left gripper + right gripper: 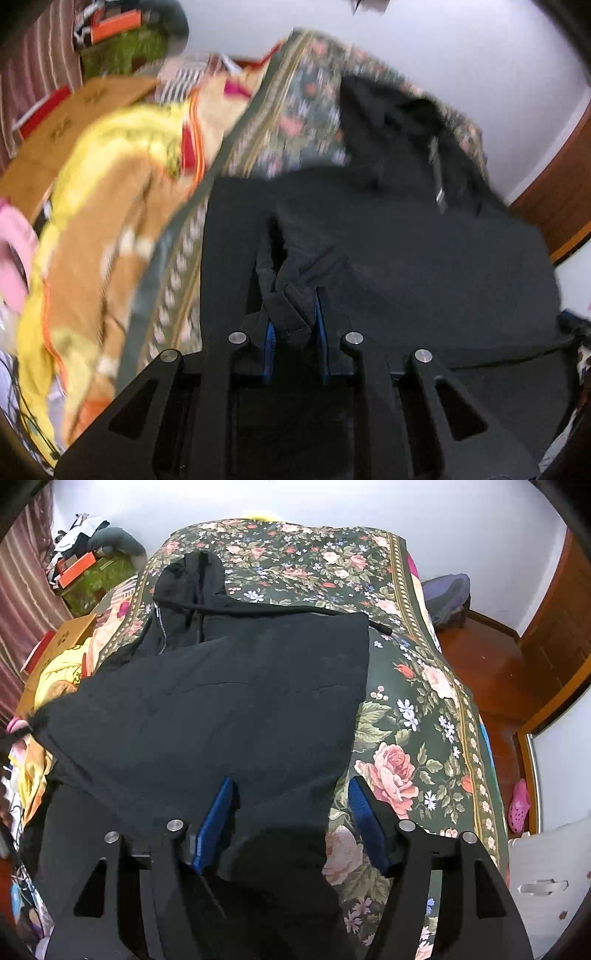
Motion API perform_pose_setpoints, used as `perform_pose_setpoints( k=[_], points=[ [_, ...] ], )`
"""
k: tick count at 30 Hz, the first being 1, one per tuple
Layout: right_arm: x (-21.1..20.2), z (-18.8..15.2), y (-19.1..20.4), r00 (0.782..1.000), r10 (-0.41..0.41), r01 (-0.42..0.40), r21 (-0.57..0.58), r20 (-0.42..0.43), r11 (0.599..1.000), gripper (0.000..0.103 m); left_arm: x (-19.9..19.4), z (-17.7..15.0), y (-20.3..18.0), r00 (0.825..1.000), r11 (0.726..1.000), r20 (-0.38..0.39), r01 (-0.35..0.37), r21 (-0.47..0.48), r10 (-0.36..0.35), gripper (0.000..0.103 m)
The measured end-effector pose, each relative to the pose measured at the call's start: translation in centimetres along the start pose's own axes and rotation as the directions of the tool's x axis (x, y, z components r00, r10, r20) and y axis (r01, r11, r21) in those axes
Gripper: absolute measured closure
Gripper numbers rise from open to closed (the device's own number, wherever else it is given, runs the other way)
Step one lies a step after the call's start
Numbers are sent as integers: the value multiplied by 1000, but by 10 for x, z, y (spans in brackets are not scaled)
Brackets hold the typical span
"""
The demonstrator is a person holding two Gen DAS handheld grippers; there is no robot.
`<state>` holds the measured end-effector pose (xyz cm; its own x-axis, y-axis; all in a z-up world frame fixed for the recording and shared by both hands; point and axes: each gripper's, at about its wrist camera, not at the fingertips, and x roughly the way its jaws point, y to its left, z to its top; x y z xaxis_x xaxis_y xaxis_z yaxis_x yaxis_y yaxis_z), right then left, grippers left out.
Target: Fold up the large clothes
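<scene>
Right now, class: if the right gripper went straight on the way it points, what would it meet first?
Most likely the black hoodie: the right gripper, open, straddles its edge above the floral bedspread. Depth is unclear.

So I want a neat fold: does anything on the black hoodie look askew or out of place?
Yes. The black hoodie lies slanted across the floral bedspread, its drawstring trailing off past the right edge. The left gripper pinches a bunched fold of it. Its left edge overhangs the bed.
</scene>
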<state>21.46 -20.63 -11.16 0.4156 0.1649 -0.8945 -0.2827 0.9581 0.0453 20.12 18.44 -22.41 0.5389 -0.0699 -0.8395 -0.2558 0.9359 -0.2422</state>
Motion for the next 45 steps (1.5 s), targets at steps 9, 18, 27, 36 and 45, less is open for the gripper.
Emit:
perform_pose_setpoints(
  k=[9,18,27,36,45],
  points=[
    [0,10,15,999,-33,33,-61,-6,998,42,7,-17,-10,993,988,-64,-88,124,96,63],
    [-14,45,36,997,-12,23,-137,82,990,42,-44,23,-21,988,967,76,-146,211,133,48],
    [-24,115,56,975,26,13,-173,220,985,42,-60,113,-45,975,972,217,-101,211,55,43],
    [19,191,70,973,62,-27,-156,223,987,42,7,187,-69,986,980,167,-23,199,-11,43],
    [100,254,94,988,89,-69,-151,126,986,42,97,233,-93,996,984,79,38,174,-53,43]
  ],
)
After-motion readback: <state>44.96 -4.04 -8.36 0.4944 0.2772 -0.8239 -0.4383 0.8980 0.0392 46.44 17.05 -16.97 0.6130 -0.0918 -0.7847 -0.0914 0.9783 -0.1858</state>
